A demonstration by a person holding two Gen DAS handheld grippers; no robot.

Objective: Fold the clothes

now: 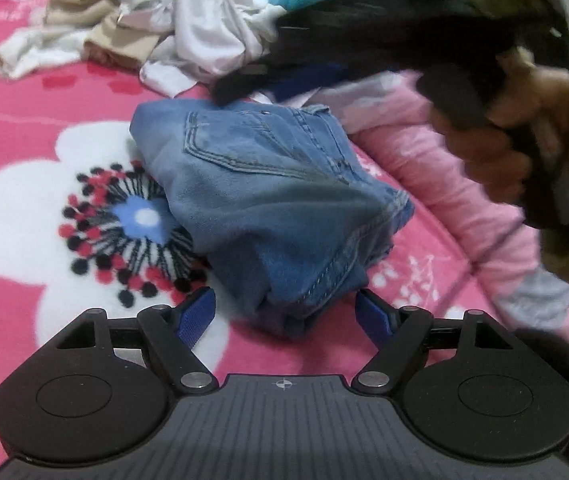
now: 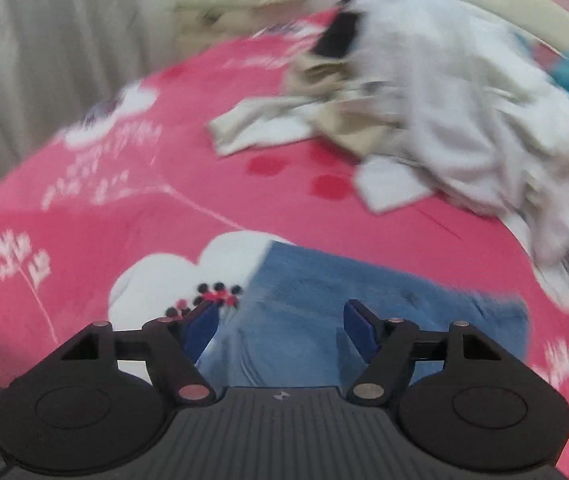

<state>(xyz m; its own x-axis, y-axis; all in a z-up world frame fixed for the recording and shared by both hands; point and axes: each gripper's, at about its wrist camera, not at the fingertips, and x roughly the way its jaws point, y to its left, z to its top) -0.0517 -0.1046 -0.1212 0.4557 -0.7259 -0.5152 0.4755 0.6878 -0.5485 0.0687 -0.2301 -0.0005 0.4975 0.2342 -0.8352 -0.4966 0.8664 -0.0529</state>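
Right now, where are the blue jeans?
The folded jeans lie on the pink flowered blanket, in front of the open left gripper, partly covering the big white flower and near the white clothes pile.

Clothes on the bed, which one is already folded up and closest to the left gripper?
The blue jeans, folded into a compact bundle just ahead of the open left gripper. The white and beige garments lie crumpled in a loose pile farther back.
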